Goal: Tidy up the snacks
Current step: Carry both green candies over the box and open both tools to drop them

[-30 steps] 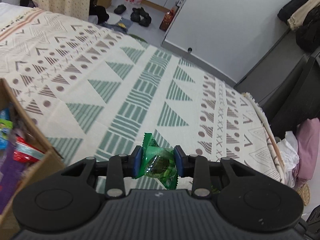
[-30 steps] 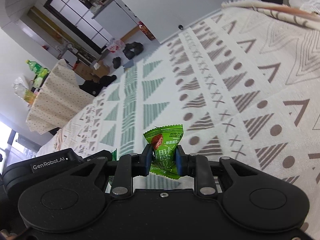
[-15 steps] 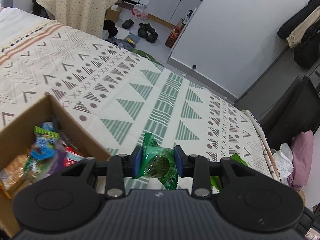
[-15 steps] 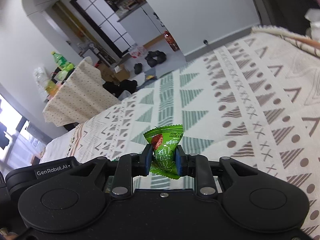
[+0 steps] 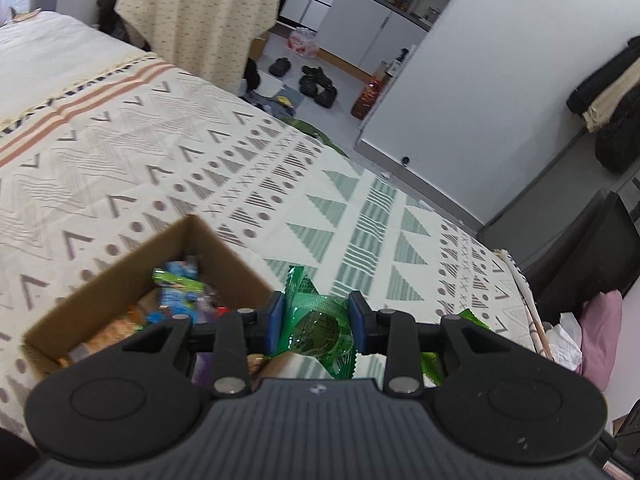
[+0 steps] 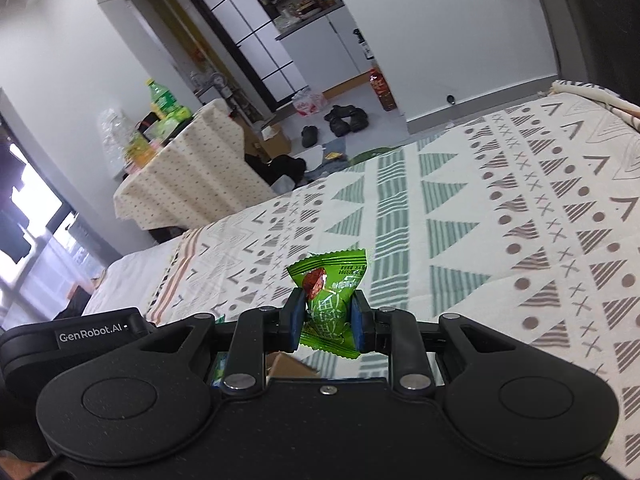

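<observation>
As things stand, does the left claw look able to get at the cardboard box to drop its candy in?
Probably yes. The left claw, shut on the dark green candy, hangs by the cardboard box, whose top is open with nothing across it.

A cream bedspread (image 5: 120,168) patterned with green and brown triangles, a brown cardboard box (image 5: 120,280), and bright green snack wrappers (image 6: 332,300).

A bed under a patterned blanket (image 5: 168,168) — on it sits an open cardboard box (image 5: 224,252) of snacks.
</observation>
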